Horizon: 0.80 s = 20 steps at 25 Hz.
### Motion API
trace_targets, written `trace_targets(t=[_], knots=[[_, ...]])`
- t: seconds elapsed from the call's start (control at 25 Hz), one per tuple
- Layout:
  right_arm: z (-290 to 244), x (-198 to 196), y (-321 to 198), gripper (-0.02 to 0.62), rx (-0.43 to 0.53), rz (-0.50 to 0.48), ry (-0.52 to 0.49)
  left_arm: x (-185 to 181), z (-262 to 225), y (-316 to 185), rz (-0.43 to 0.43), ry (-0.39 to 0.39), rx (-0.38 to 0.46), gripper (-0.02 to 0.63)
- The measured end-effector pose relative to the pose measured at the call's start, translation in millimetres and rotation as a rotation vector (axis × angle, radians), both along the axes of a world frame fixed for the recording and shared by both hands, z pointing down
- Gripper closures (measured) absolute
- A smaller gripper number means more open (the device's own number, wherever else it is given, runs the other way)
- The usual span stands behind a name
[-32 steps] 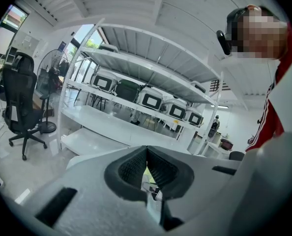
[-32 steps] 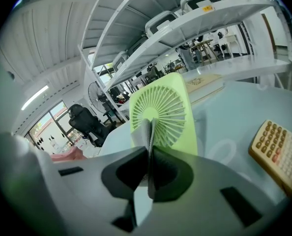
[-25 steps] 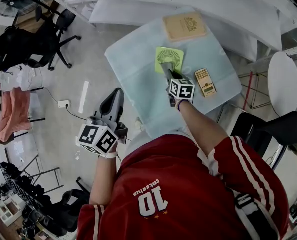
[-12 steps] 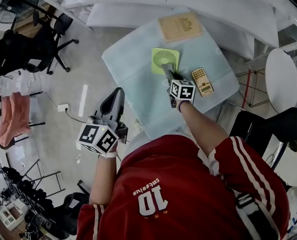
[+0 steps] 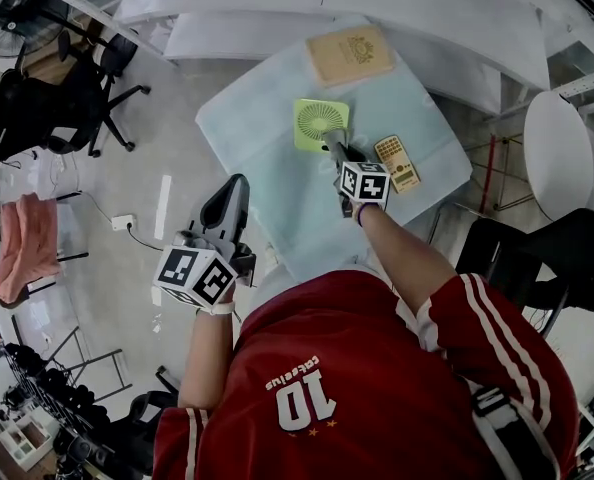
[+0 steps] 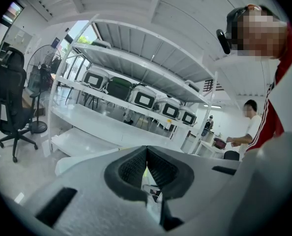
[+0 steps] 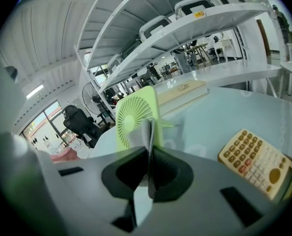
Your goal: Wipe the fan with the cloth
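The small light-green square fan (image 5: 321, 125) stood on the pale blue-green covered desk (image 5: 257, 148), near its middle, its round slatted grille turned toward my right gripper (image 5: 338, 155). In the right gripper view the fan (image 7: 135, 117) rose just beyond my fingers (image 7: 171, 174), which were closed tight on a thin fold of grey cloth (image 7: 147, 134). The cloth stood up between them and overlapped the lower right part of the grille; whether it touched the fan I could not tell. From the head view the cloth (image 5: 333, 149) showed as a grey strip reaching from the gripper to the fan's near edge.

Just right of that gripper a tan calculator with orange and pale keys (image 5: 396, 163) lay flat on the desk, apart from the fan. Further back, a flat tan book (image 5: 350, 54) lay near the desk's far edge.

My left gripper (image 5: 228, 208) hung off the desk's left side, over the grey floor (image 5: 127, 168). Its fingers (image 6: 131, 168) were pressed together with nothing between them.

A black office chair (image 5: 72, 103) stood well to the left, and white shelving (image 7: 200, 31) ran behind the desk
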State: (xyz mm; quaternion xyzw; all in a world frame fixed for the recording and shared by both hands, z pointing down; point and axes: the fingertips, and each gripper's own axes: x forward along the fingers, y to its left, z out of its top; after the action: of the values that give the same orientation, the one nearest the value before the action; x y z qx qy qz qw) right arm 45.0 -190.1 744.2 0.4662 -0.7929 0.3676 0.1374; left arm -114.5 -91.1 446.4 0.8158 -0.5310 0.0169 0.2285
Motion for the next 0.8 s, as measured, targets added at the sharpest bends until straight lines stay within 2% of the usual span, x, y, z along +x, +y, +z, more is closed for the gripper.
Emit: trace_targets(t=[0.8], knots=[[2.5, 33.3, -2.6, 0.584, -0.006, 0.019, 0.036, 15.2, 2.1, -15.6, 0.006, 0.040, 0.016, 0.603]])
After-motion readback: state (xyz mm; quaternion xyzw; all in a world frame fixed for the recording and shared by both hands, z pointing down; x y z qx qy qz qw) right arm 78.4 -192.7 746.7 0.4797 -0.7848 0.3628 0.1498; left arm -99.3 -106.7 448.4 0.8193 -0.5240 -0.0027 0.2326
